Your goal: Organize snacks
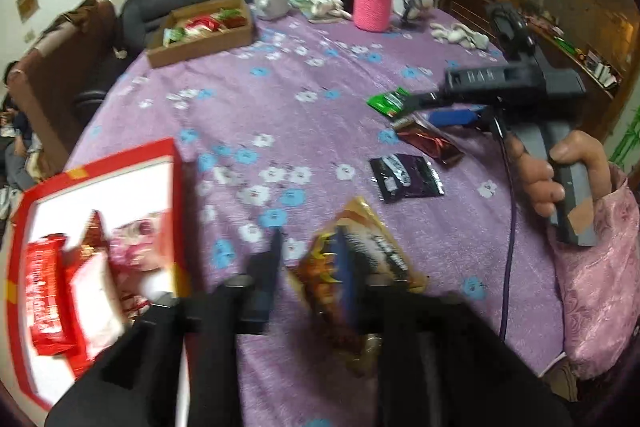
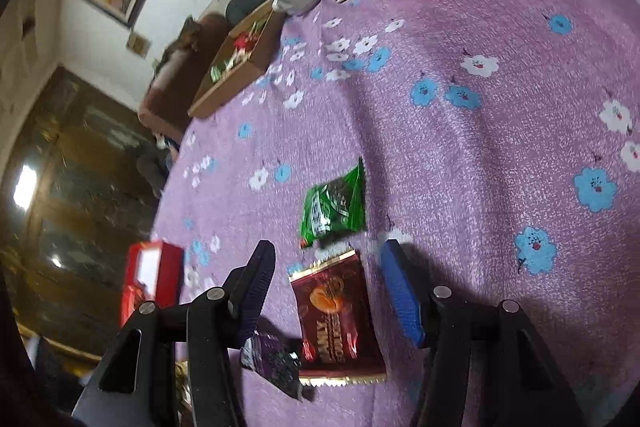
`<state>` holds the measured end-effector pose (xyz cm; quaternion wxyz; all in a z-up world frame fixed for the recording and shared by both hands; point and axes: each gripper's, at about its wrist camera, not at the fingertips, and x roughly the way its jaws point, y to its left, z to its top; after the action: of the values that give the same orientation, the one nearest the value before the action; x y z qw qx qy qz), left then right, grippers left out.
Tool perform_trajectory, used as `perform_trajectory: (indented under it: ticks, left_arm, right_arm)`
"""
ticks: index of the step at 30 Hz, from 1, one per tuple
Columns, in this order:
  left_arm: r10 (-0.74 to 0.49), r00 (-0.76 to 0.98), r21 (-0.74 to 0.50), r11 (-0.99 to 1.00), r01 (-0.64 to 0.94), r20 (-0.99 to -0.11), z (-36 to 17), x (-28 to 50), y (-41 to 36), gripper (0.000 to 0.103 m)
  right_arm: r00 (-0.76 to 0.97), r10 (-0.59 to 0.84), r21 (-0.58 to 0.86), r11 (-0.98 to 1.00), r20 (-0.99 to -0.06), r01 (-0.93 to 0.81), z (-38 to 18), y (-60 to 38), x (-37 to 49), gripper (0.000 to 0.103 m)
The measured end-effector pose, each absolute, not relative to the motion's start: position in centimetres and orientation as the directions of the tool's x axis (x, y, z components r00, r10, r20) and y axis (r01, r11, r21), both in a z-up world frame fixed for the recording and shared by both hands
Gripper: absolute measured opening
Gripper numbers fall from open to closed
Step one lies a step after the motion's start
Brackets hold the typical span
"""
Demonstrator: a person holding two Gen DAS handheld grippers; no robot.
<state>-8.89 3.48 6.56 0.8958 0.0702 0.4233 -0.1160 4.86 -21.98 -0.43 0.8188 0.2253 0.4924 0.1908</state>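
left fingers (image 1: 312, 267): gripping the yellow snack packet (image 1: 352, 267), judging by blur
right fingers (image 2: 332, 291): open over the maroon packet (image 2: 336, 319)
next: probably drop it in the red box (image 1: 100, 167)

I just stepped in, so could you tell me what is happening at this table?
A person is sorting snacks with two handheld claws. The left claw has a yellow snack packet between its fingers, beside the red box that already holds snacks. The right claw stands open over a dark red packet on the purple cloth, with a green packet just beyond.

box (image 1: 100, 163) left on table (image 1: 320, 115), packets (image 1: 404, 177) right, carton (image 1: 200, 27) behind
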Motion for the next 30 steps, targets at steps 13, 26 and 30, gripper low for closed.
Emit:
perform_trajectory:
  ticks: [13,26,30]
  left_arm:
    - [-0.138,0.660,0.271,0.835,0.478,-0.739,5.9,-10.9,0.4,0.077]
    - [-0.247,0.549,0.126,0.823,0.554,-0.799,2.1,-7.9,-1.4,0.049]
    - [-0.303,0.546,0.036,0.851,0.524,-0.781,3.0,-8.0,-0.3,0.030]
  right_arm:
    - [0.498,0.207,0.062,0.954,-0.842,-0.292,0.0,-17.1,1.9,0.042]
    - [0.466,0.332,0.236,0.938,-0.821,-0.252,0.1,-18.9,2.8,0.004]
    - [0.403,0.422,0.375,0.907,-0.813,-0.193,-0.1,-21.0,3.6,0.013]
